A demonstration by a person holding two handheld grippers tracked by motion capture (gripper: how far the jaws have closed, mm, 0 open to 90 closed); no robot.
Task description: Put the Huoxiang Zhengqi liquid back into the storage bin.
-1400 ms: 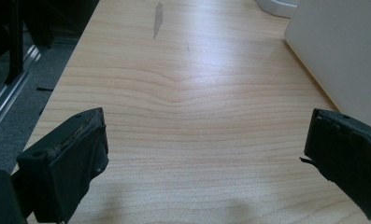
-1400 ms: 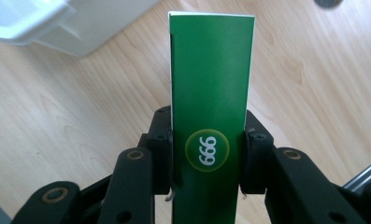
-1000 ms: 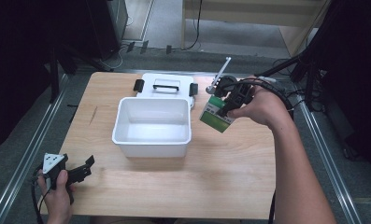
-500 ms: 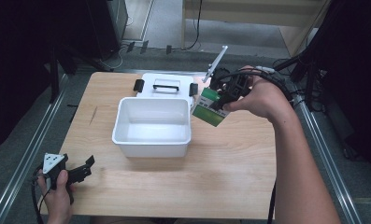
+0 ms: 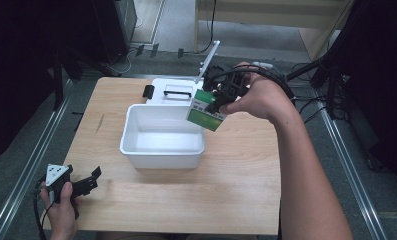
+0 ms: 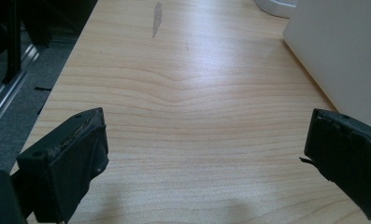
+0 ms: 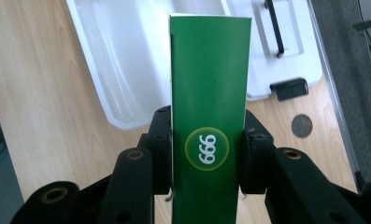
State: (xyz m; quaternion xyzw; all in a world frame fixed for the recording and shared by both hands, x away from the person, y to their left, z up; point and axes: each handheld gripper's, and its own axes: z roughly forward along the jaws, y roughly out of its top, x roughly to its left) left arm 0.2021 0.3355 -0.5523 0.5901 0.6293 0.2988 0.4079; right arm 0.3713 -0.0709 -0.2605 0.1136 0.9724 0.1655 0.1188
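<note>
The right tool [image 7: 206, 154] clamps a green box [image 7: 209, 93], whose lower end is cut off.

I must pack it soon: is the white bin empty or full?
Empty. The white bin shows a bare bottom in the high view; the green box is above its rim, clamped in the right tool.

table [image 5: 246, 200]: you work on pale wood with visible grain, smooth, with a soft sheen
white bin [image 5: 162, 152]: smooth plastic, slightly glossy where you see light on its walls
lid [image 7: 290, 70]: white plastic like the bin, with black plastic handle and clips
green box [image 7: 210, 84]: your carton looks like printed card, matt
right gripper [image 7: 206, 154]: matt black plastic
left gripper [image 6: 204, 154]: matt black pads, edges rough and frayed
</note>
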